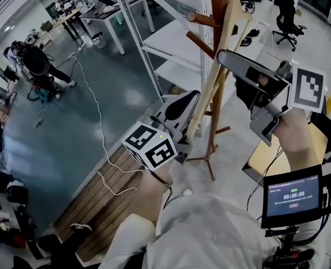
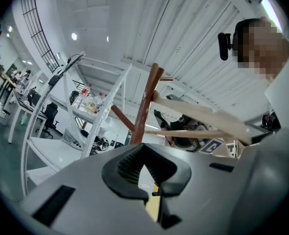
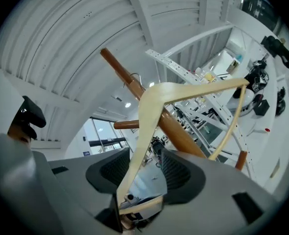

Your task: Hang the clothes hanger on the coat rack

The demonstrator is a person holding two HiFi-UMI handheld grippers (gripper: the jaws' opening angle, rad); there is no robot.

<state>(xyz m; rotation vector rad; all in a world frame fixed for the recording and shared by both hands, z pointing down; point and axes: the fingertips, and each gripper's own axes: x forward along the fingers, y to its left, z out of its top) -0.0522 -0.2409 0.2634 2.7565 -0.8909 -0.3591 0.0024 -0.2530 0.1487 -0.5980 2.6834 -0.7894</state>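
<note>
- The right gripper (image 3: 144, 156) is standing with its jaws well apart. One arm of the clothes hanger (image 3: 154, 99) is running down between them, close to the pad at nine o'clock. Neither pad is pressing on it, so nothing is being gripped.
- The clothes hanger is sitting high on the coat rack (image 3: 181, 133). In the right gripper view its small metal hook (image 3: 136, 78) is showing at eleven o'clock of the hanger's apex, right by the upper peg (image 3: 116, 64). Whether the hook is fully seated over that peg is too small to tell, but the slack jaws suggest the rack is bearing the weight.
- The hanger is tilting rather than hanging square, with its thin lower bar trailing off toward four o'clock. This is probably because the jaws are flanking one arm and limiting how it is settling.
- The left gripper (image 2: 145, 153) is waiting with its jaws almost together and nothing between them. The hanger and rack are lying beyond it toward one o'clock, apart from its pads, so it seems to be standing by as spare support.
- In the head view both grippers are reaching toward the rack, which is rising at twelve o'clock.
- Judged from this, the hanging step is looking nearly done. The exit is calling for drawing the right gripper straight back along the arm, since a sideways pull could be knocking the hook off.
</note>
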